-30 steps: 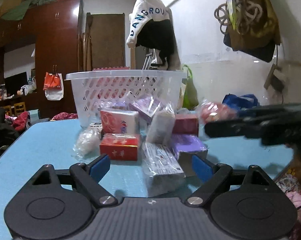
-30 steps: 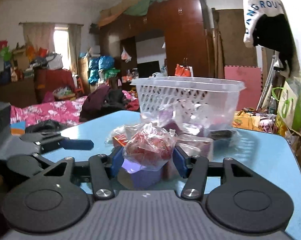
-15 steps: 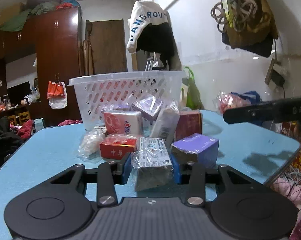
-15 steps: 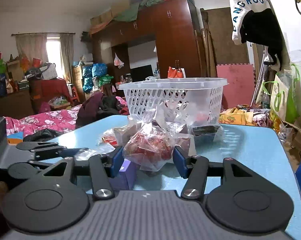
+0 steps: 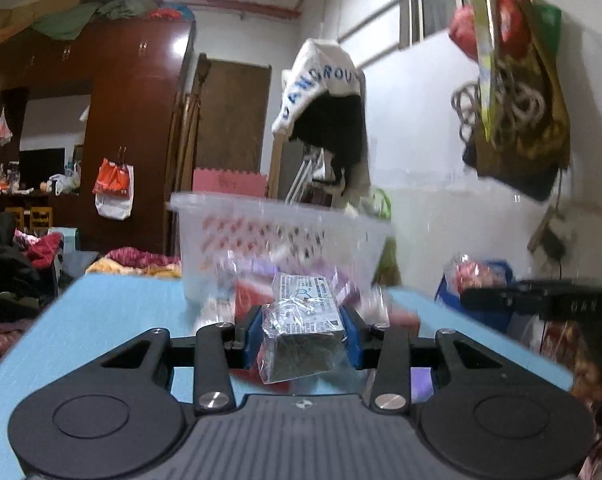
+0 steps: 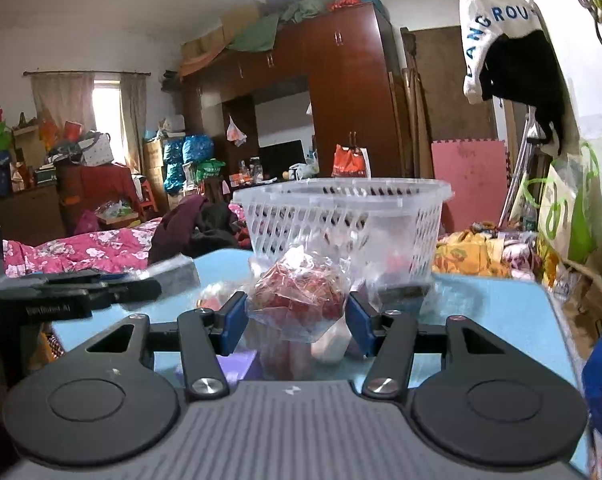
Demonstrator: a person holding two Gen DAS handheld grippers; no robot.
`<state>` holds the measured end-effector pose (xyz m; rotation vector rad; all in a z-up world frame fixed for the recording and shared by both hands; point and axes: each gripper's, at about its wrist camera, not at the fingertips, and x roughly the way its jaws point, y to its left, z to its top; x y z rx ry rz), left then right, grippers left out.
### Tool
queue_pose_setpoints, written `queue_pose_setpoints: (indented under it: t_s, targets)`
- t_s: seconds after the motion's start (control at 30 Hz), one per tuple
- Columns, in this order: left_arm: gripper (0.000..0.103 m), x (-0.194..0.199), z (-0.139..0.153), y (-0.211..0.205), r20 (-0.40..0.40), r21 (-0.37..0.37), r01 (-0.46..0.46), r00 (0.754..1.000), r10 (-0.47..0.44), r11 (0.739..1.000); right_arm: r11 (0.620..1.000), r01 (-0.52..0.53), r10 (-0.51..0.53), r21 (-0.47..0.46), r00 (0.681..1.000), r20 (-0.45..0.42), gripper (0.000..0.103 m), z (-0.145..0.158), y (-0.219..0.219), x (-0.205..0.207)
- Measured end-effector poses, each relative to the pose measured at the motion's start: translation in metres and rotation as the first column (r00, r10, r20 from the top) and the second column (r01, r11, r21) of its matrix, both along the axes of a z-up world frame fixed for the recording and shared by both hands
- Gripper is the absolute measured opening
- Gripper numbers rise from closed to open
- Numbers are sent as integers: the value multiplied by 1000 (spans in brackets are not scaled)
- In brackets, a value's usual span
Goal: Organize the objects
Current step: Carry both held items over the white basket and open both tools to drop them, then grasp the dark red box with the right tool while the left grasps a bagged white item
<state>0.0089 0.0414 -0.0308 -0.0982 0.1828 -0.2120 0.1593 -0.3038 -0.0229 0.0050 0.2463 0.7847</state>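
Observation:
My left gripper [image 5: 301, 330] is shut on a plastic-wrapped packet [image 5: 303, 334] with a white printed label, held above the blue table [image 5: 101, 320]. My right gripper [image 6: 297, 320] is shut on a clear bag of red pieces [image 6: 299, 300], also lifted. A white plastic basket [image 5: 277, 224] stands at the far side of the table; it also shows in the right wrist view [image 6: 341, 208]. Blurred boxes and packets [image 5: 237, 300] lie in front of it. The right gripper shows at the right of the left wrist view [image 5: 541, 300], with its bag [image 5: 473, 276].
The table's right edge [image 5: 521, 344] drops to clutter on the floor. A jacket [image 5: 325, 120] and bags [image 5: 513, 92] hang on the wall at right. A bed [image 6: 81, 244] and wardrobe [image 6: 341, 92] stand beyond the table.
My left gripper closed on the wrapped packet and lifted it off the table. My right gripper rose with the red bag. Both views now look more upward toward the basket.

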Motion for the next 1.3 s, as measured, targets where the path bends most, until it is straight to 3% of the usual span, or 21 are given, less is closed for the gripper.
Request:
queue_pose_setpoints:
  t_s: [0.17, 0.23, 0.37, 0.5, 0.57, 0.63, 0.67, 0.7, 0.8, 0.87, 0.9, 1.0, 1.07, 1.2, 1.27, 1.3]
  targets:
    - [45, 33, 52, -3, 43, 13, -39, 998, 38, 999, 1000, 7, -6, -14, 999, 47, 57, 40, 18, 31]
    - [45, 61, 75, 2, 36, -28, -31, 999, 32, 999, 998, 38, -35, -48, 997, 75, 57, 58, 34, 49]
    - [45, 137, 106, 5, -55, -55, -51, 997, 48, 997, 990, 78, -69, -120, 994, 83, 57, 83, 67, 91]
    - [45, 196, 106, 1, -155, -50, -89, 985, 81, 995, 977, 119, -111, -179, 992, 51, 57, 84, 88, 126]
    - [52, 217, 98, -1, -205, -44, -91, 976, 80, 995, 975, 120, -114, -187, 993, 42, 58, 78, 91, 134]
    - [70, 229, 91, -3, -254, -34, -109, 962, 97, 993, 970, 142, -135, -198, 990, 48, 72, 73, 92, 136]
    - [71, 230, 87, -2, -263, -30, -115, 959, 103, 993, 966, 157, -148, -205, 987, 57, 88, 71, 91, 134]
    - [71, 227, 86, 0, -267, -24, -117, 958, 106, 993, 963, 172, -160, -209, 984, 72, 94, 69, 89, 130]
    - [71, 196, 87, 2, -192, -10, -115, 975, 111, 993, 974, 145, -138, -174, 989, 55, 94, 71, 73, 114]
    - [75, 165, 87, 0, -162, 28, -102, 981, 105, 994, 985, 102, -99, -140, 995, 26, 95, 72, 58, 96]
    - [81, 148, 83, 0, -155, 46, -93, 983, 99, 995, 990, 73, -72, -123, 997, 15, 103, 69, 49, 82]
    - [85, 98, 61, 0, -158, 76, -62, 985, 74, 995, 997, -8, 9, -78, 1000, 14, 103, 48, 22, 33]
    - [85, 68, 39, 4, -156, 45, -41, 987, 48, 998, 997, -39, 40, -72, 999, 15, 103, 26, 12, 0]
    - [85, 46, 14, 0, -145, -9, -1, 989, 0, 1000, 997, -74, 74, -32, 997, -11, 103, -16, 11, -35]
    - [85, 49, 11, -14, -148, 25, 42, 988, -37, 999, 996, -63, 64, -71, 998, 15, 102, -23, 20, -37]
    - [85, 50, 10, -21, -147, 43, 63, 988, -56, 997, 995, -42, 45, -93, 998, 37, 94, -22, 23, -32]
